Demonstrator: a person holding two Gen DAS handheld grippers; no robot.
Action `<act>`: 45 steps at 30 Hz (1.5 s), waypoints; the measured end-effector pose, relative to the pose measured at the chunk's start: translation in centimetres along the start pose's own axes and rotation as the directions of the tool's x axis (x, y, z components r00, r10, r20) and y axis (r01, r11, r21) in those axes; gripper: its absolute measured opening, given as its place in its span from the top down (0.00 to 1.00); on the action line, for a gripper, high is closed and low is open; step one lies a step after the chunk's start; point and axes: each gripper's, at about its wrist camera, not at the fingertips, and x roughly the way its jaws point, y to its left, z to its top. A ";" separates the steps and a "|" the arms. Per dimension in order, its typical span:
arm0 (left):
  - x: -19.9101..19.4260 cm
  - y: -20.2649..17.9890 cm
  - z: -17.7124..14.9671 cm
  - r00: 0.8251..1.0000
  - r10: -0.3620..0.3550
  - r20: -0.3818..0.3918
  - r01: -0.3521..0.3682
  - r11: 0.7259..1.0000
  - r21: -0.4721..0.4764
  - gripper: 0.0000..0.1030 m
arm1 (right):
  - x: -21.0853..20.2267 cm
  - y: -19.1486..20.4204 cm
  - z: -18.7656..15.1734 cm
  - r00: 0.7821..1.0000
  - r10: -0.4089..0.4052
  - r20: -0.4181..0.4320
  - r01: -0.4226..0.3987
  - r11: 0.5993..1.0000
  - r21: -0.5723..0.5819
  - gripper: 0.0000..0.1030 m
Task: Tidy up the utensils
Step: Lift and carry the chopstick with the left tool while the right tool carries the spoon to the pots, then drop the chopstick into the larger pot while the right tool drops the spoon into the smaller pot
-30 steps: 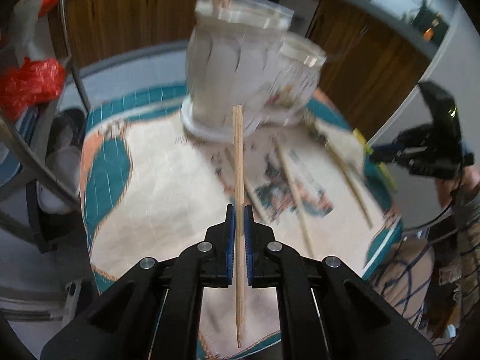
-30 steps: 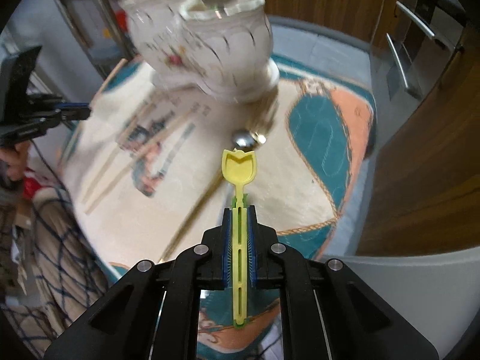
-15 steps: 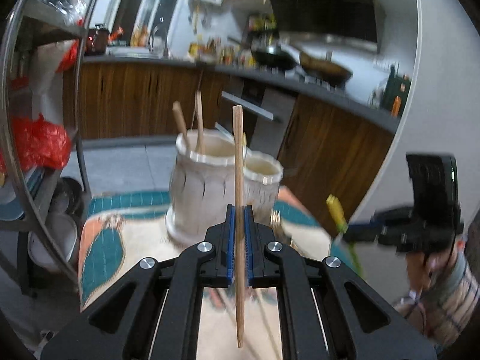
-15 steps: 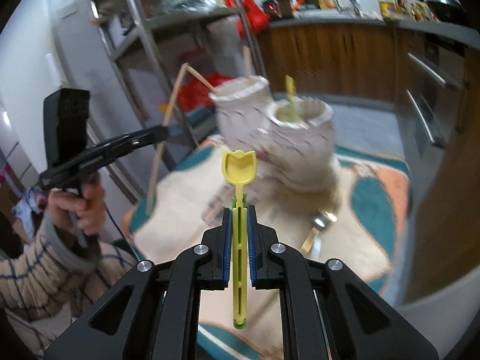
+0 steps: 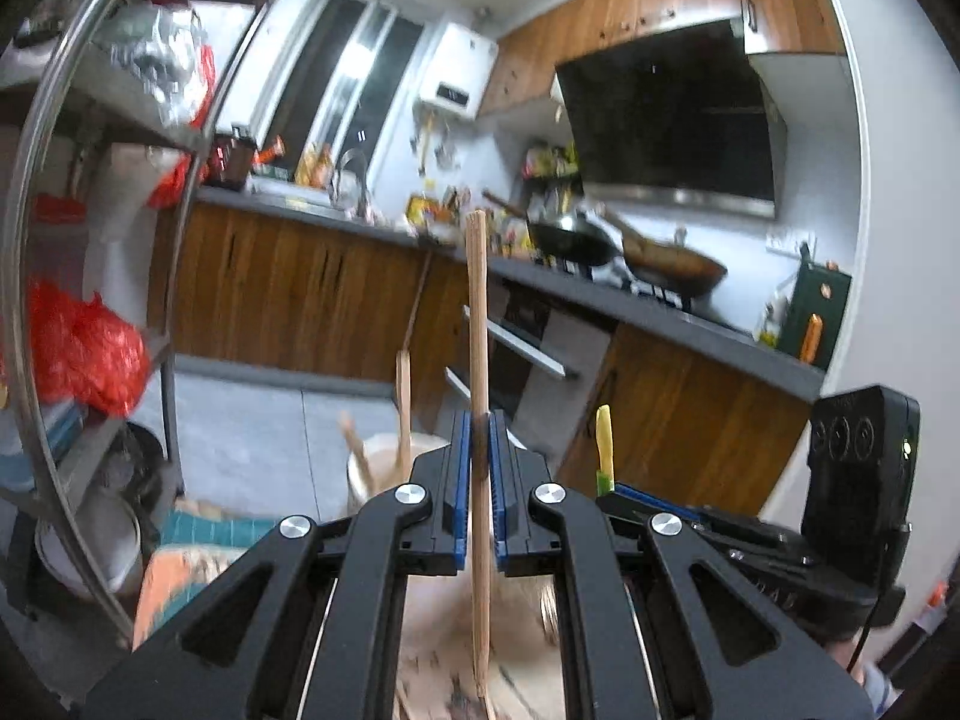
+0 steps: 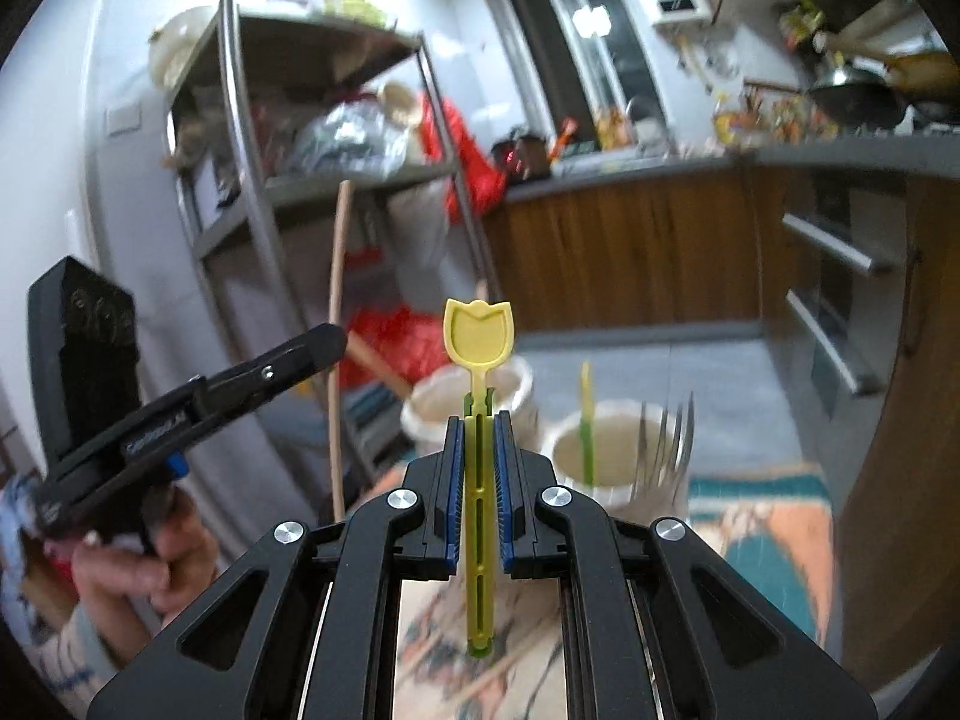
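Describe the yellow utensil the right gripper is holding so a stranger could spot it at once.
Start at the two cream holders on the patterned tablecloth. Just in front of them, the right gripper pinches an upright yellow plastic utensil. Only it has a tulip-shaped head.

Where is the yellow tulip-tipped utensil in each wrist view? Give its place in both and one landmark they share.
Left wrist view: the yellow utensil pokes up right of centre, held in the right gripper, beyond the chopstick.
Right wrist view: it stands dead centre, clamped between the blue pads.
Shared landmark: the white holder with wooden sticks.
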 end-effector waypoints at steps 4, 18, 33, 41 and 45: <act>0.4 -0.8 1.5 0.995 0.015 0.103 -0.019 0.999 0.046 0.95 | 0.4 -0.4 1.1 0.994 -0.047 0.097 0.048 0.999 -0.007 0.90; 3.3 -1.0 2.0 0.969 0.070 0.235 -0.086 0.995 0.057 0.95 | 4.3 0.3 2.0 0.947 -0.254 0.196 0.282 0.951 -0.129 0.89; 6.2 -1.2 -1.4 0.978 0.151 0.142 -0.173 0.973 0.154 0.94 | 5.6 1.4 0.2 0.910 -0.374 0.180 0.413 0.860 -0.301 0.89; 6.7 -0.8 -2.0 0.980 0.163 0.112 -0.179 0.971 0.161 0.94 | 6.3 1.6 0.6 0.908 -0.394 0.141 0.419 0.856 -0.303 0.89; 6.6 -0.7 -2.0 0.981 0.164 0.106 -0.180 0.970 0.162 0.94 | 6.4 1.3 0.8 0.911 -0.395 0.120 0.413 0.859 -0.303 0.86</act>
